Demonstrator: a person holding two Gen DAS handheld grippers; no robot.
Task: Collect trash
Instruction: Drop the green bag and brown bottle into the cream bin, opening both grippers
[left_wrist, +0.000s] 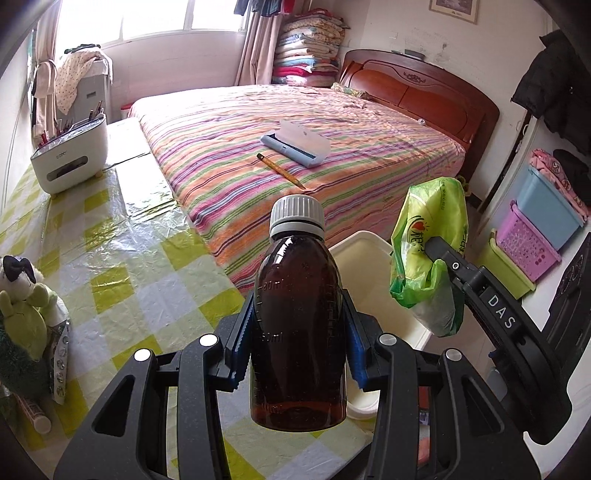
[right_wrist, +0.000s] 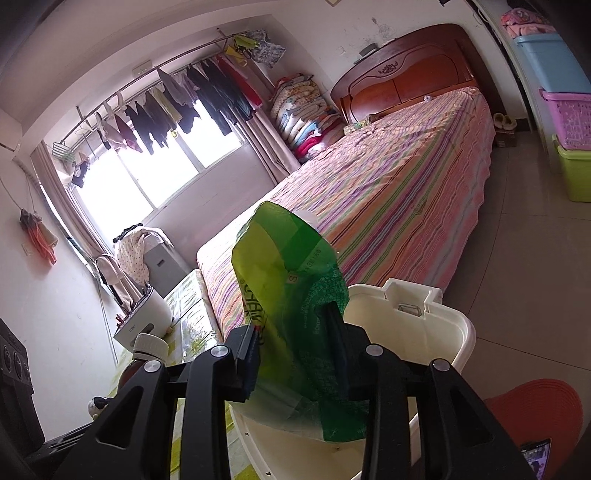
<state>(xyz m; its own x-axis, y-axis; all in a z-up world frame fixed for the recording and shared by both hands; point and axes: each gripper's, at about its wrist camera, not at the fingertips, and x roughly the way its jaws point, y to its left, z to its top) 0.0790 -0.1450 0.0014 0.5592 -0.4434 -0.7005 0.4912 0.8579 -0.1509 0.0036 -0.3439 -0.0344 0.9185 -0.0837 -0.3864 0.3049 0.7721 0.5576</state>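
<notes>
Nearest, left gripper (left_wrist: 298, 343): blue-padded jaws clamped on both sides of a brown bottle (left_wrist: 298, 332), held upright, white ribbed cap (left_wrist: 297, 216) at its top, away from the tool.

Right gripper (right_wrist: 295, 354): green plastic bag (right_wrist: 295, 302) between its jaws; in the left wrist view one finger presses into the crumpled bag (left_wrist: 430, 251). Whether both pads still pinch it cannot be told for certain; the bag hangs from the jaws and does not drop.

Directly below and just ahead of the right gripper: cream bin (right_wrist: 436, 325), lid raised at its far side; the bag's lower end hangs into its mouth. In the left wrist view the same bin (left_wrist: 365, 254) lies just beyond and right of the bottle.

Below the left gripper: table with checked yellow-and-white cover (left_wrist: 122, 266). Left of the tool, near: plush toy (left_wrist: 22, 291). Further ahead left: white desk organiser (left_wrist: 68, 160) holding pens.

Beyond: bed with striped sheet (left_wrist: 258, 192); on it a pencil (left_wrist: 280, 171), then a pale blue case (left_wrist: 295, 146).
</notes>
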